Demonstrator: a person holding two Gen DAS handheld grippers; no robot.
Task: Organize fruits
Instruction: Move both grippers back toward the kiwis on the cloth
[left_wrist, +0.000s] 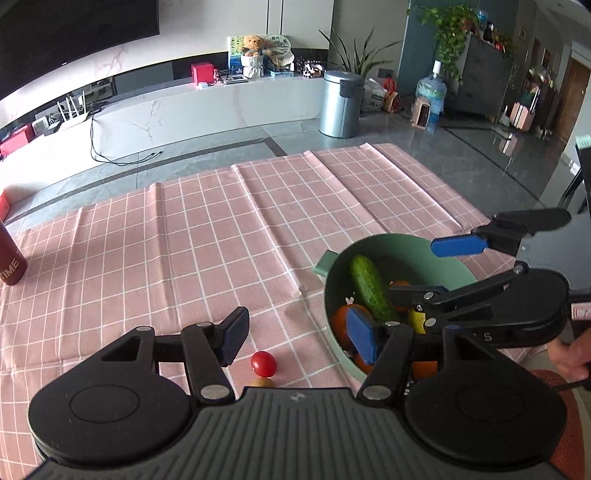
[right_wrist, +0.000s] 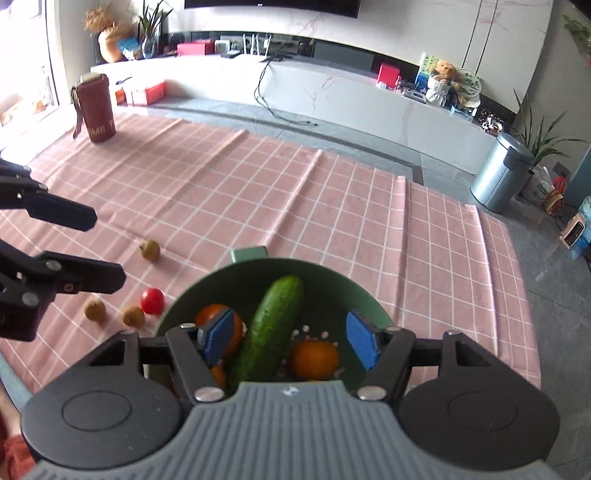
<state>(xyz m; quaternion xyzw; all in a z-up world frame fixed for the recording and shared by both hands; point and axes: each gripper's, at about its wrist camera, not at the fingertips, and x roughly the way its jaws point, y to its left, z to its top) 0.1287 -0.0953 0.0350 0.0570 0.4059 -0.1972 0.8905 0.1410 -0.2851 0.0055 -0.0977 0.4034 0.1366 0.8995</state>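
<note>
Green plastic bowl (right_wrist: 369, 306) sits on the pink checked tablecloth (right_wrist: 295, 192), holding a cucumber (right_wrist: 273, 325) and at least 2 oranges (right_wrist: 314, 360). The right gripper (right_wrist: 291, 338) hangs over the bowl, jaws spread, nothing between them. The left gripper (left_wrist: 295, 338) is likewise agape and empty above a cherry tomato (left_wrist: 263, 363). 3 brown kiwis (right_wrist: 149, 250) lie on the cloth beside the bowl.

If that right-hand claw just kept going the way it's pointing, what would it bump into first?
Most likely the cucumber lying in the green bowl: it sits between the open right claw's blue pads, though depth is hard to judge.
</note>
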